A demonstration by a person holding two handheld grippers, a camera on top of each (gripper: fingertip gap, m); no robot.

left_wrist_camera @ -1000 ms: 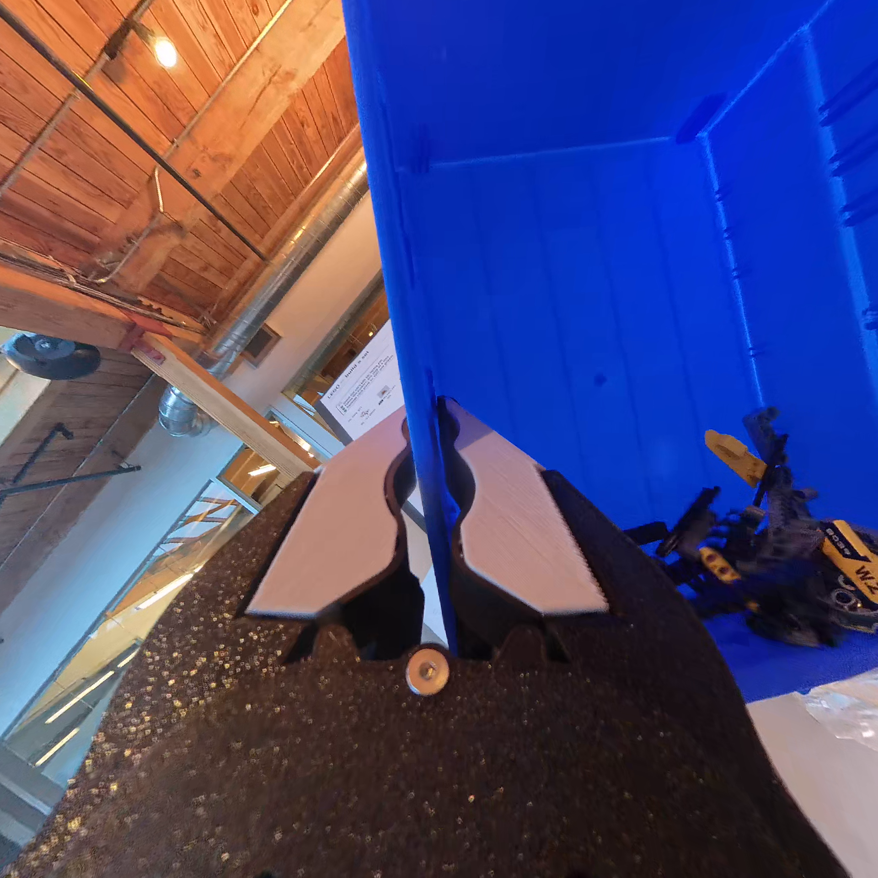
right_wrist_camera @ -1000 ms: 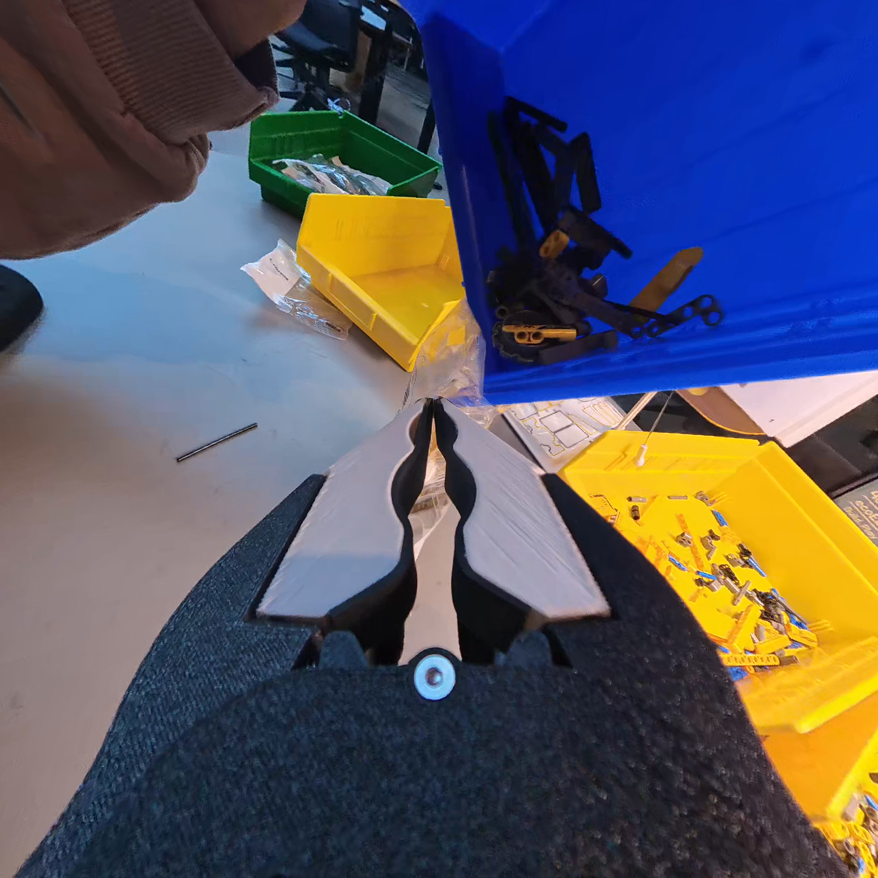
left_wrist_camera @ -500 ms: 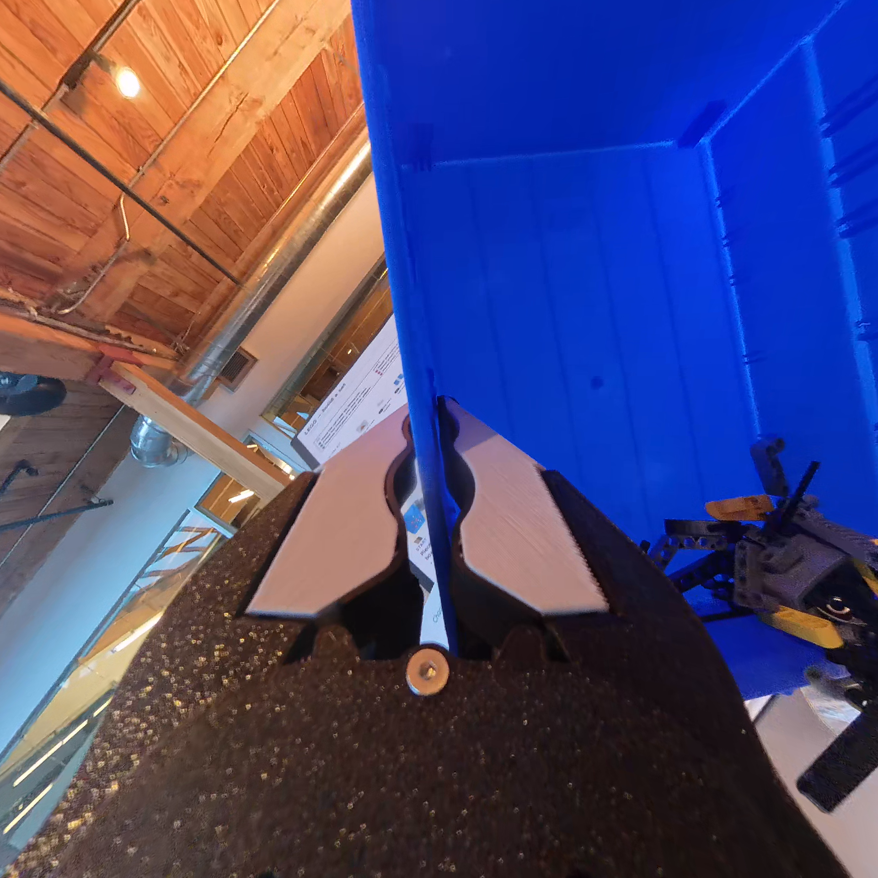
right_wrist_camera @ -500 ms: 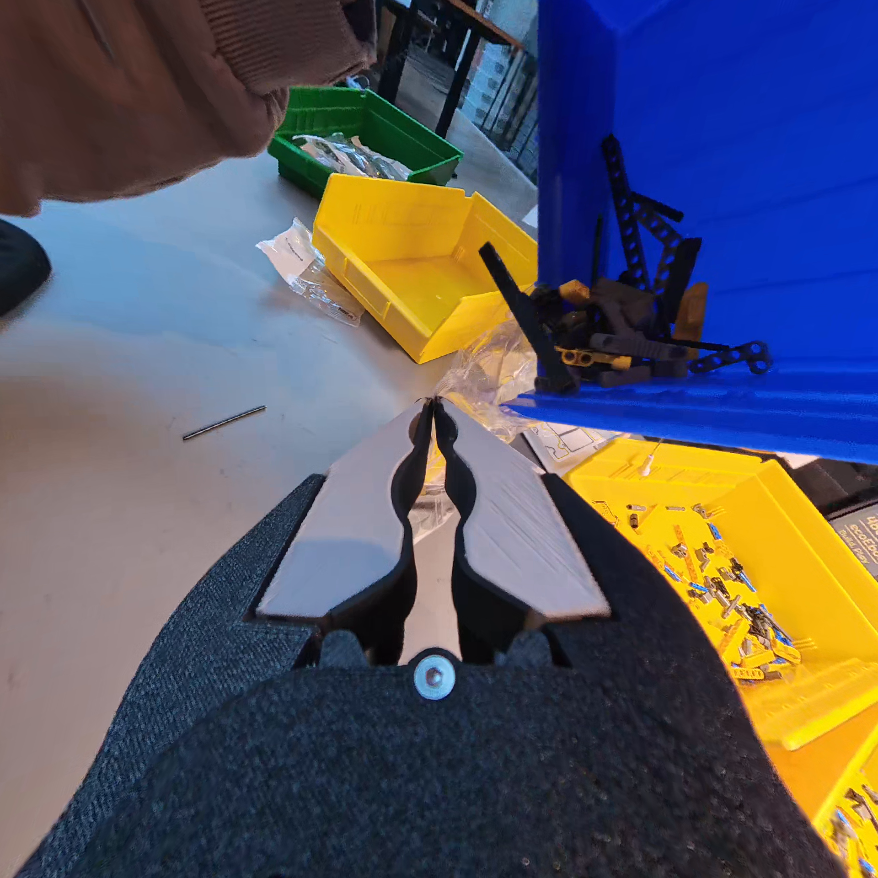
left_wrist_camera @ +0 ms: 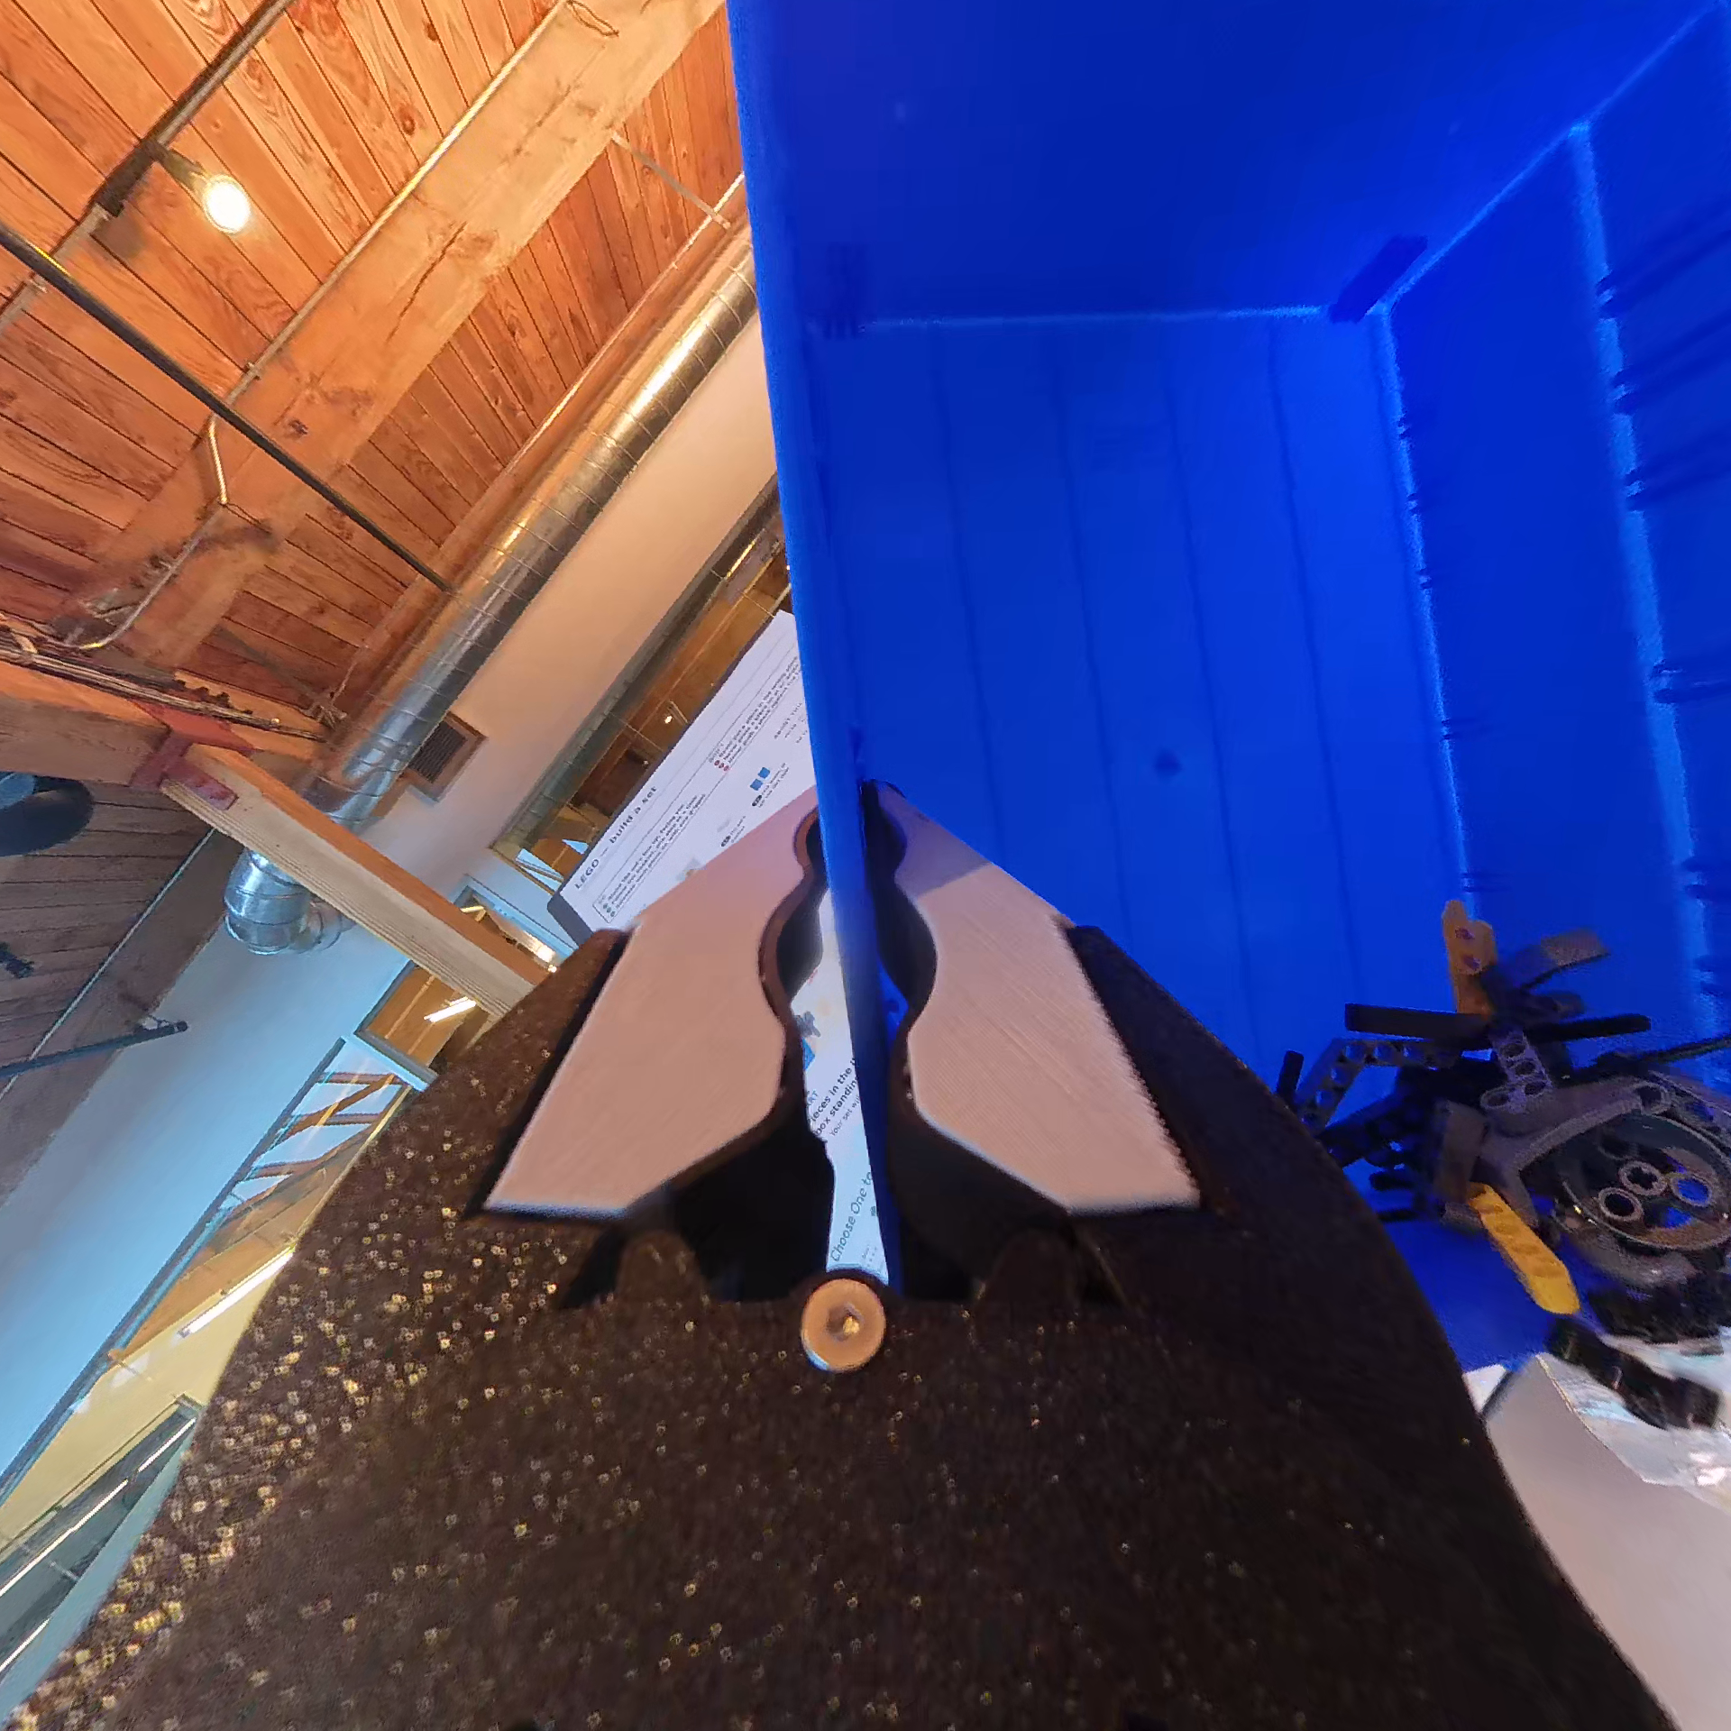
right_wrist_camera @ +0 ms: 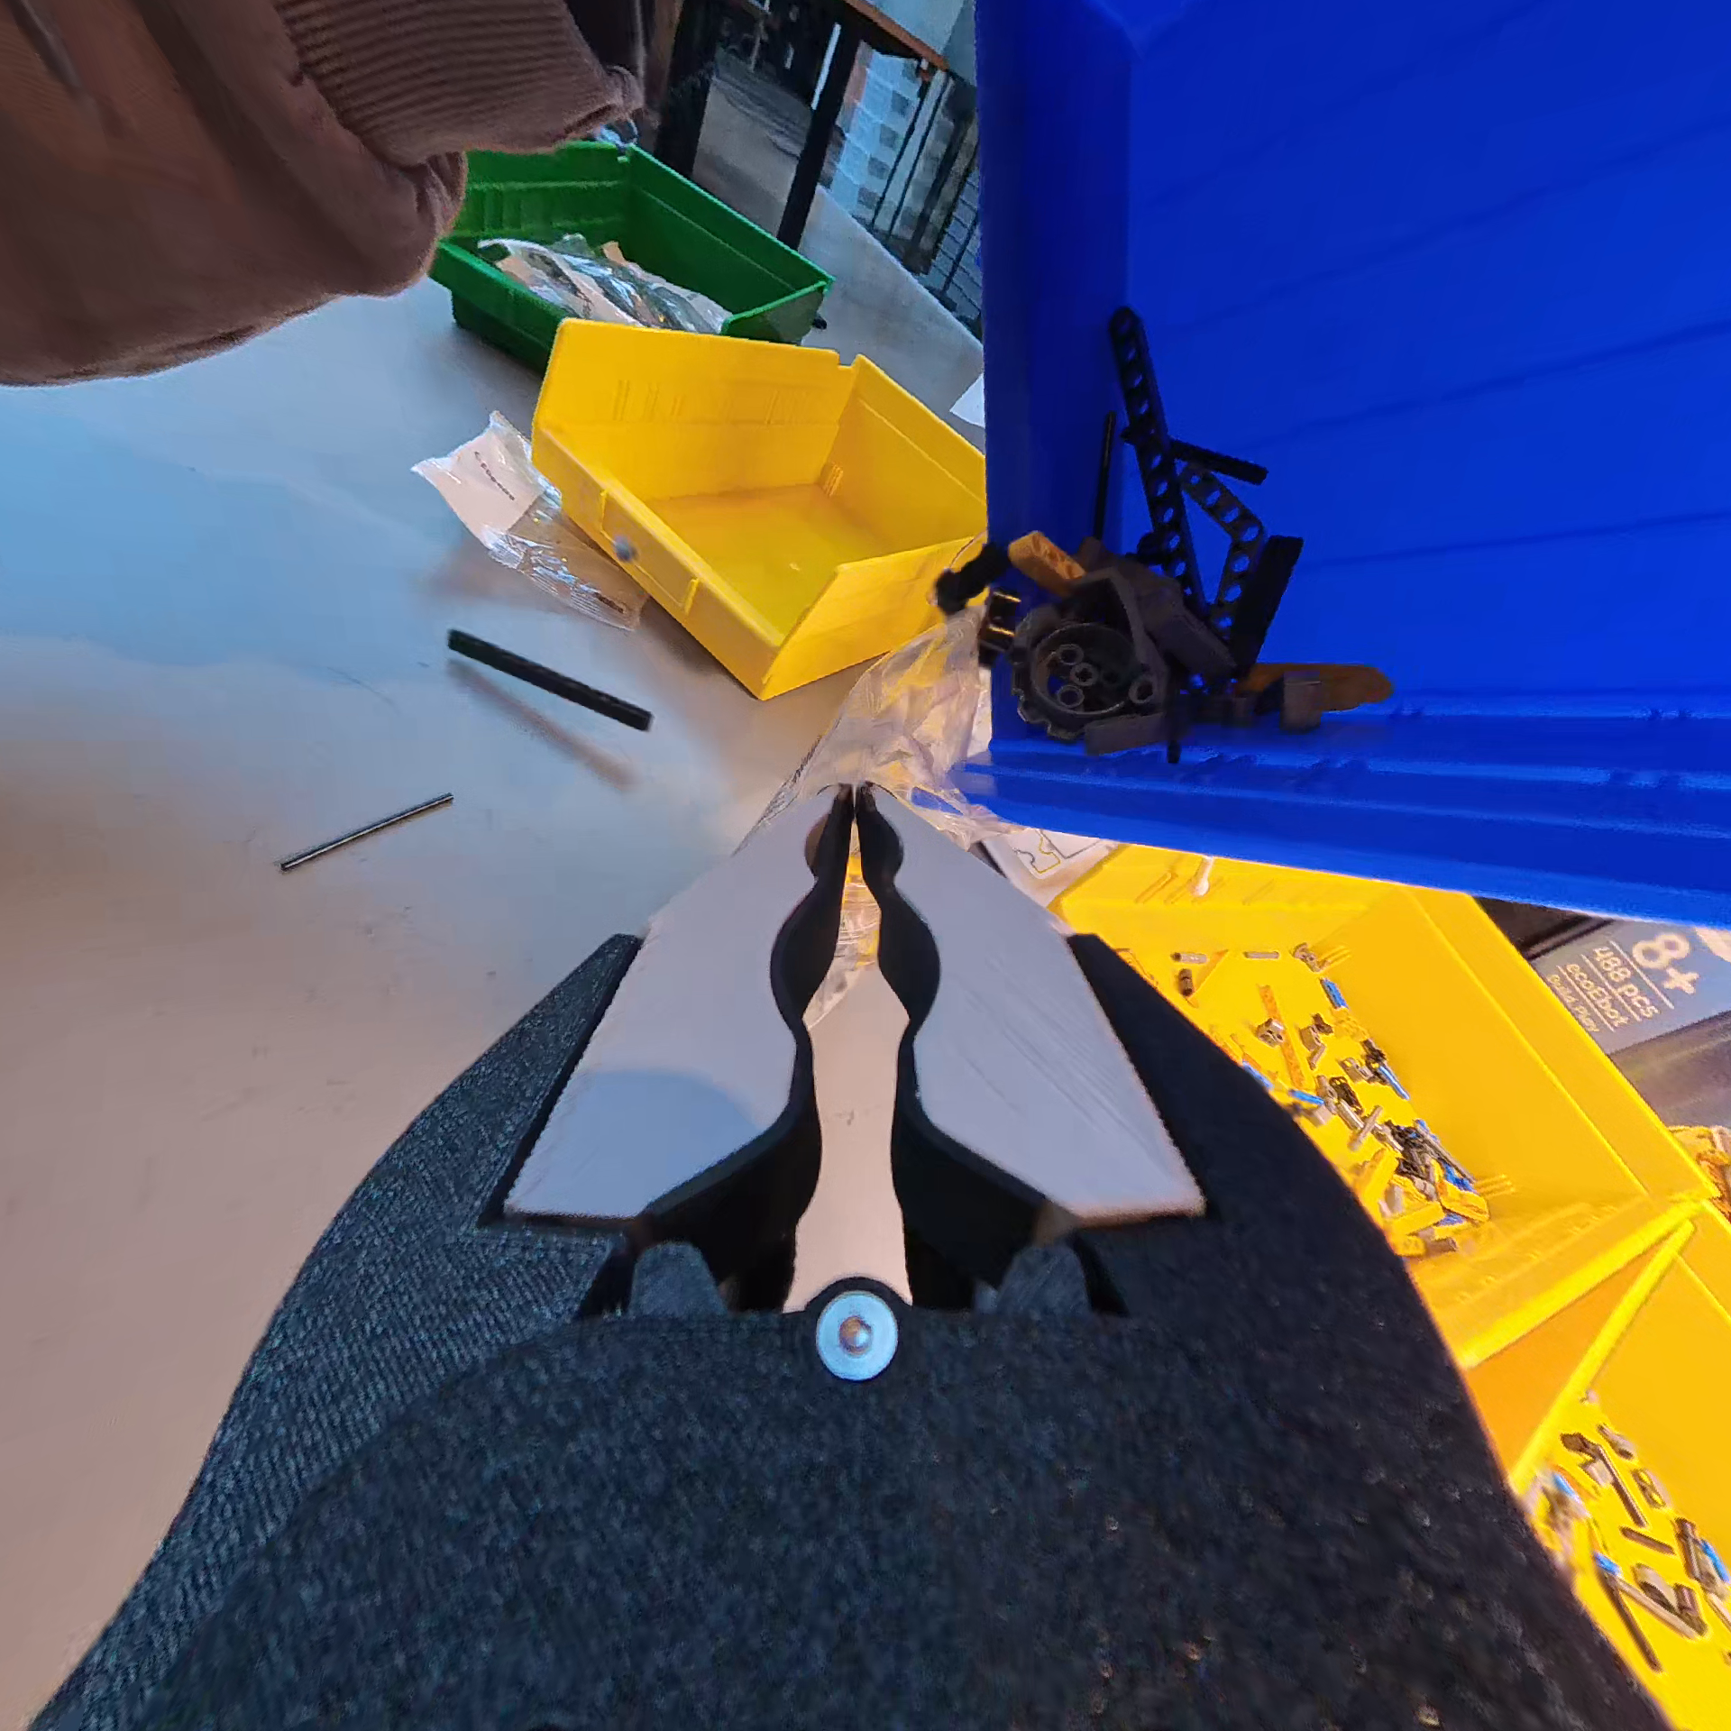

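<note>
- While tipped steeply above the table, the big blue plastic storage bin [right_wrist_camera: 1405, 281] hangs by one thin side wall [left_wrist_camera: 848, 918], clenched between the jaws of the left gripper [left_wrist_camera: 854, 796]; a grip that narrow looks liable to slip or let the bin swing, w/ the whole load dumping at once.
- Just beneath, the large yellow plastic bin of small sorted parts [right_wrist_camera: 1386, 1058] sits under the blue bin's lip; spill could mix into it.
- Farther back, an empty yellow bin [right_wrist_camera: 749, 525] and a green bin [right_wrist_camera: 646, 225] holding plastic bags; well apart, less exposed.
- At the blue bin's low edge, a tangle of black and grey toy-brick beams w/ a gear ring [right_wrist_camera: 1124, 646] is crowding the rim; prob. drops as one clump, bouncing wide.
- Right gripper [right_wrist_camera: 854, 796]: jaws pressed together on a crinkled clear plastic bag [right_wrist_camera: 899, 712] near the bin corner; falling parts may snag it.
- Loose on the pale table [right_wrist_camera: 187, 1030]: a black rod [right_wrist_camera: 548, 679] and a thin metal pin [right_wrist_camera: 365, 832]; could roll off.
</note>
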